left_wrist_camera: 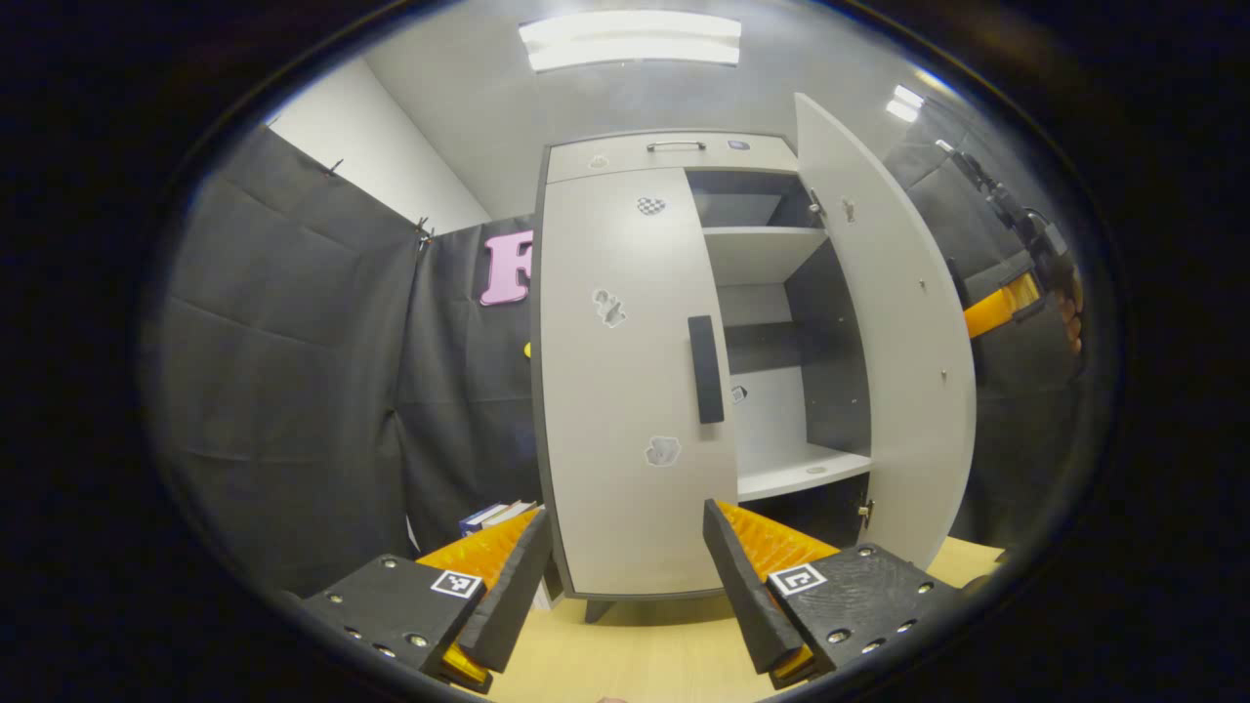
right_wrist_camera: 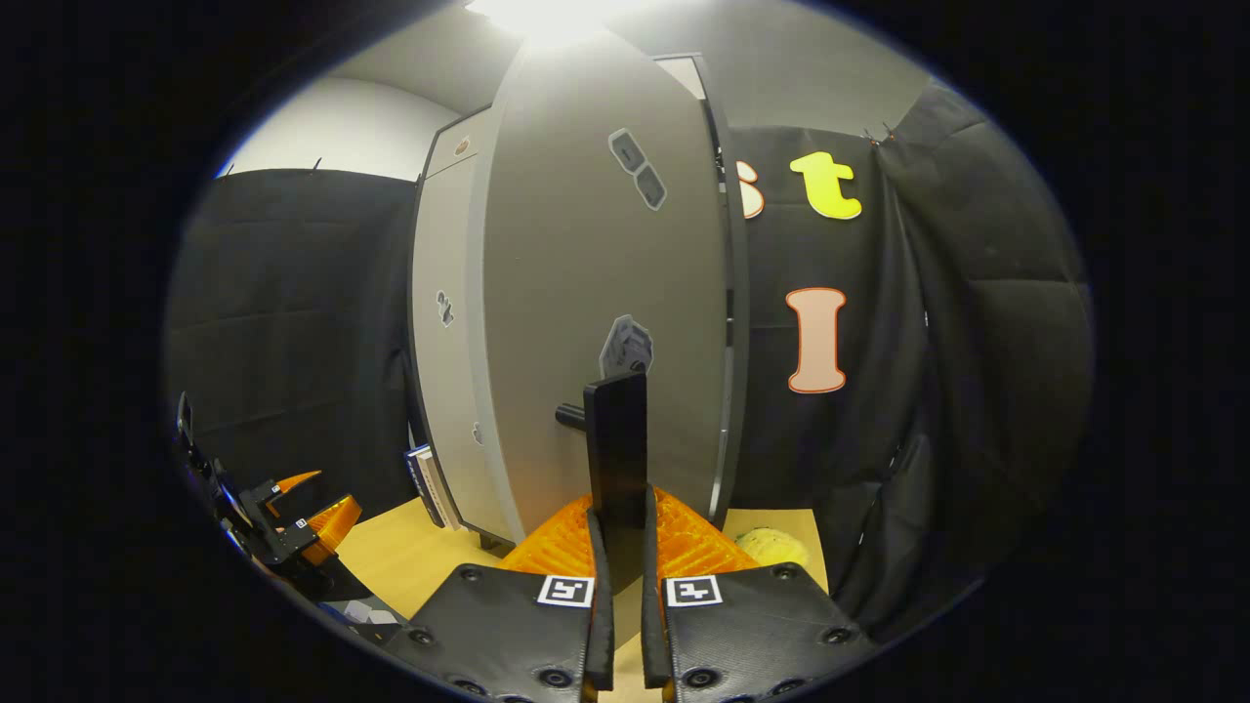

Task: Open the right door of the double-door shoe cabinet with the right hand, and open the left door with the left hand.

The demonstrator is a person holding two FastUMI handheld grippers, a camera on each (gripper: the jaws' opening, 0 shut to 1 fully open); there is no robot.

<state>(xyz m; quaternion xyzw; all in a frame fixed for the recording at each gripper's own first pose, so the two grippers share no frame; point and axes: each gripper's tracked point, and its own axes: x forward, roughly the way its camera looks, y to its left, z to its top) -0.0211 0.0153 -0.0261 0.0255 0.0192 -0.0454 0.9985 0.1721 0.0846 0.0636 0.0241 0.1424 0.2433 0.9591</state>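
Right door (left_wrist_camera: 894, 322) swung open, left door (left_wrist_camera: 625, 381) closed.
Right gripper (right_wrist_camera: 618, 547) clamped on the right door's handle (right_wrist_camera: 616, 454); left gripper (left_wrist_camera: 625, 576) spread wide, facing the left handle (left_wrist_camera: 705, 369).

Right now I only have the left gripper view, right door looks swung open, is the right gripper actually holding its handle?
Observer: Yes. In the right gripper view the right gripper is shut on the right door's handle, both fingers pressing its lower end.
Operator: Anything on the floor beyond that door?
Observer: A yellowish round thing lies on the floor by the black cloth.
Operator: And my left gripper?
Observer: The left gripper is open, short of the left door's handle.
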